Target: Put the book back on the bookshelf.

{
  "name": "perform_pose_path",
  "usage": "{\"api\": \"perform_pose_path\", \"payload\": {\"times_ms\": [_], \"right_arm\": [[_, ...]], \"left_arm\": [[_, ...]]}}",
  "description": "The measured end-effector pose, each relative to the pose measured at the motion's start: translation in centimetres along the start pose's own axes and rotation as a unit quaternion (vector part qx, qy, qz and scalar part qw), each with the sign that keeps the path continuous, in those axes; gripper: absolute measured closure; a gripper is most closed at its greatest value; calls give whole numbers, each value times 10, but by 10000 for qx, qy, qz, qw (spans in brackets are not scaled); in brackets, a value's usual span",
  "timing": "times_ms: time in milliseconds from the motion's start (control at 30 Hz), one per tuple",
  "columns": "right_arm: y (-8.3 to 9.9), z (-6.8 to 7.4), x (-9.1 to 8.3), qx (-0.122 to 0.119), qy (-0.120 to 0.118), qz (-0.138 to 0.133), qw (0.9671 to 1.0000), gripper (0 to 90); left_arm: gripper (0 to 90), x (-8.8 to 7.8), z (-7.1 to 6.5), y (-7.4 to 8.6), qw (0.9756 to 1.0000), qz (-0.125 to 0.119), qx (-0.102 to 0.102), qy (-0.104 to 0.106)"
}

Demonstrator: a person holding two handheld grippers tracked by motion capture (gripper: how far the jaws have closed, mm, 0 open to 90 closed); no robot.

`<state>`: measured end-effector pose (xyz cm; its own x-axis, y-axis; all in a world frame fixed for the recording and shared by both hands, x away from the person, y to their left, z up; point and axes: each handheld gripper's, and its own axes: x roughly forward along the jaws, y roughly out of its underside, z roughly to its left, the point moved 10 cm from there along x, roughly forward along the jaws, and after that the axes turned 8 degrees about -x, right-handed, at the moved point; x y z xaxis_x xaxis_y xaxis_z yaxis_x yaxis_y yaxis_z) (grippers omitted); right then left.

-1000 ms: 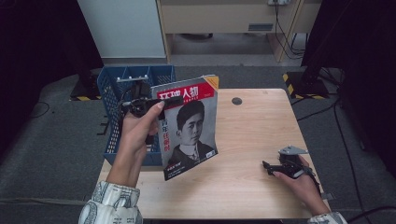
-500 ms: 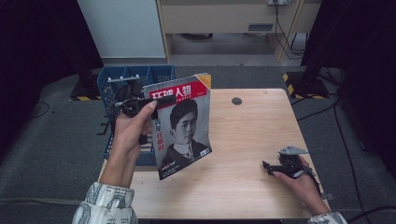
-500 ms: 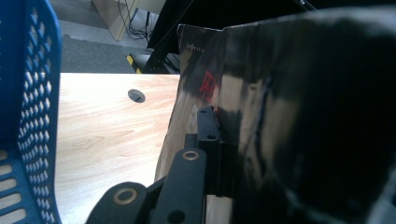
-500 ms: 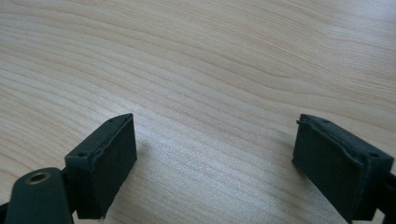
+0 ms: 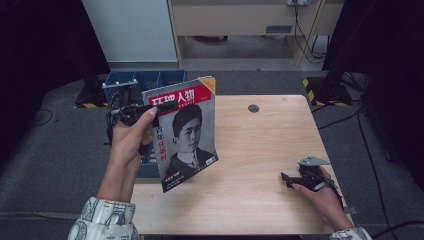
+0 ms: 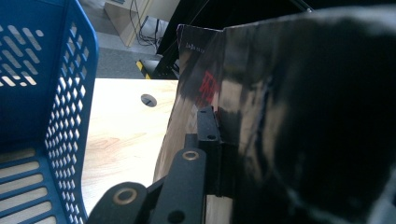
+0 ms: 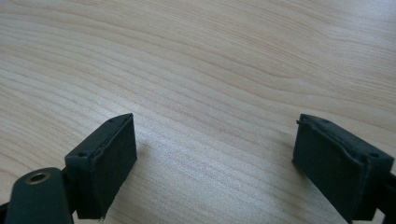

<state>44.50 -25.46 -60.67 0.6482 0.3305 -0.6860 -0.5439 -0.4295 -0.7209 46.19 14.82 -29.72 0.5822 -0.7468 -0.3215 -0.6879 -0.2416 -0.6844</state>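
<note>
Magazine (image 5: pixel 186 131) clamped by its left edge in left tongs (image 5: pixel 159 107); right tongs (image 5: pixel 287 179) gape on table (image 5: pixel 260 150).

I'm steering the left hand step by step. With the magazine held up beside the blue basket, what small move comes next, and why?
Probably carry the magazine a little further left over the blue basket. The left gripper is shut on its top edge, and it hangs partly over the table edge, not yet above the basket's opening.

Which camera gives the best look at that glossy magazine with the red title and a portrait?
The high view: the glossy red-titled magazine shows its whole cover, held upright. The left gripper view catches the magazine's dark, glare-streaked surface up close between the jaws. The right gripper view looks at the bare wooden table.
</note>
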Motion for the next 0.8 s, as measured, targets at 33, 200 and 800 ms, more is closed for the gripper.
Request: {"api": "perform_pose_path", "payload": {"times_ms": [33, 200, 800], "right_arm": [[0, 0, 0, 1, 0, -1, 10000, 137], [0, 0, 0, 4, 0, -1, 10000, 137], [0, 0, 0, -17, 0, -6, 10000, 137]], "left_arm": [[862, -1, 0, -1, 10000, -15, -7, 4], [862, -9, 3, -4, 9999, -92, -45, 4], [862, -31, 8, -20, 9994, -312, -107, -91]]}}
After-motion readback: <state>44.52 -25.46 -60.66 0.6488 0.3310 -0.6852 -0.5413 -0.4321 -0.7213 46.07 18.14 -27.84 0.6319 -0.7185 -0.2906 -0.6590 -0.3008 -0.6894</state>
